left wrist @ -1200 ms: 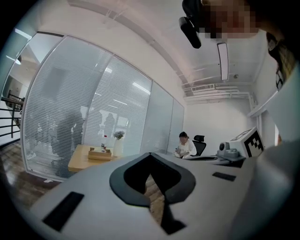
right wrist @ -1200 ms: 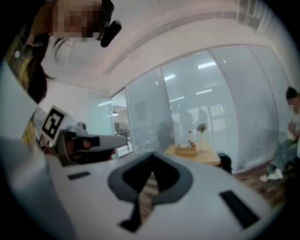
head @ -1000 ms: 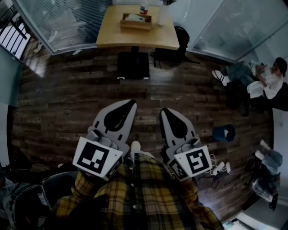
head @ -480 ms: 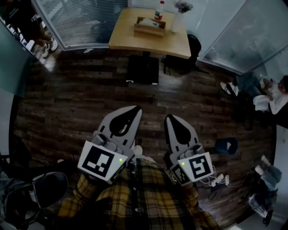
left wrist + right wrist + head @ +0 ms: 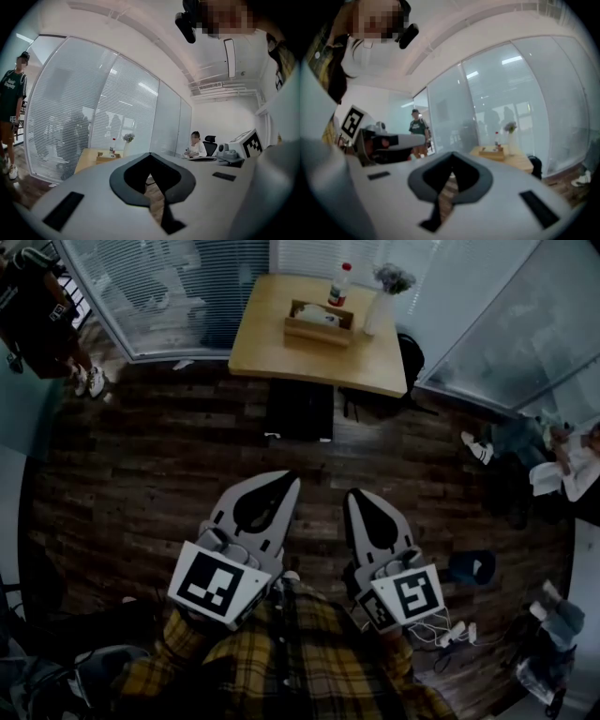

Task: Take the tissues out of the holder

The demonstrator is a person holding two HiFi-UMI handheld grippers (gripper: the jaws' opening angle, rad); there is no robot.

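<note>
While both grippers hang over the dark plank floor [image 5: 141,484], well short of the table [image 5: 272,352], neither holds anything. Left gripper [image 5: 291,480]: jaws clenched tip to tip, only floor visible through the cut-out behind the tips. Right gripper [image 5: 352,493]: same, jaws pressed together, empty.

Wooden holder [image 5: 319,331] sits near the table's far edge, right of centre, with the tissues [image 5: 323,315] inside it, white top showing. Red-capped bottle [image 5: 338,284] stands just behind the holder at the far edge. White vase [image 5: 379,310] with flowers is at the far right corner, just beside the holder. Black bag [image 5: 410,352] lies on the floor by the table's right edge.

Standing person [image 5: 37,310] is by the glass wall, well left of the table. Seated person [image 5: 572,460] is well off to its right.
</note>
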